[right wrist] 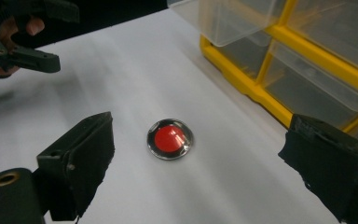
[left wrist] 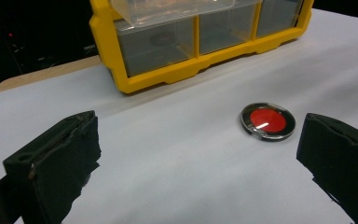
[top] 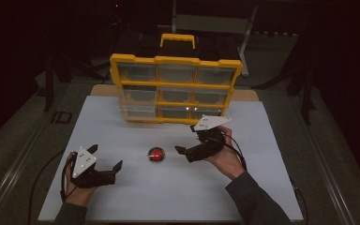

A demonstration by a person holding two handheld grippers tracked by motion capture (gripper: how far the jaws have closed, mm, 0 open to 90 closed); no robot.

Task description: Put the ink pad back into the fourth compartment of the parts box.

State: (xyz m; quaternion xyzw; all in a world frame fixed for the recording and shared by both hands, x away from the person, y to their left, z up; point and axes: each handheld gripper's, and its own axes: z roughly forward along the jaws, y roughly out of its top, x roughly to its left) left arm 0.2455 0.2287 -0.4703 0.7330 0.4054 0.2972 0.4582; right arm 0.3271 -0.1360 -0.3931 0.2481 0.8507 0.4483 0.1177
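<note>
White and smooth, the flat worktop (top: 136, 197) is the biggest thing, and it lies under both tongs. Its top looks like a plain sheet with no marks on it.

Past both tongs, on the far side of the worktop, stands a big box of drawers (top: 176, 89). Its frame is bright yellow hard plastic, with a yellow handle on top. The drawers are see-through plastic and shaped like little boxes, set in three rows of three. One bottom corner drawer (right wrist: 223, 18) sticks out a bit from the frame; the left gripper view has it just ahead of the left tongs.

The left tongs (top: 106, 161) are black and chunky, with a grey three-cornered plate on top. A hand holds them. The jaws stand wide apart and hold nothing. The pads on them look rough and torn at the edges.

The right tongs (top: 183, 155) are black too, held by the other hand, with the same grey plate. Those jaws are spread wide as well, with nothing in them.

Smallest is the round red disc (top: 157, 154). It is flat, with a shiny clear rim and a red middle. It lies on the worktop between the two tongs, nearer the right tongs, and touches neither.
</note>
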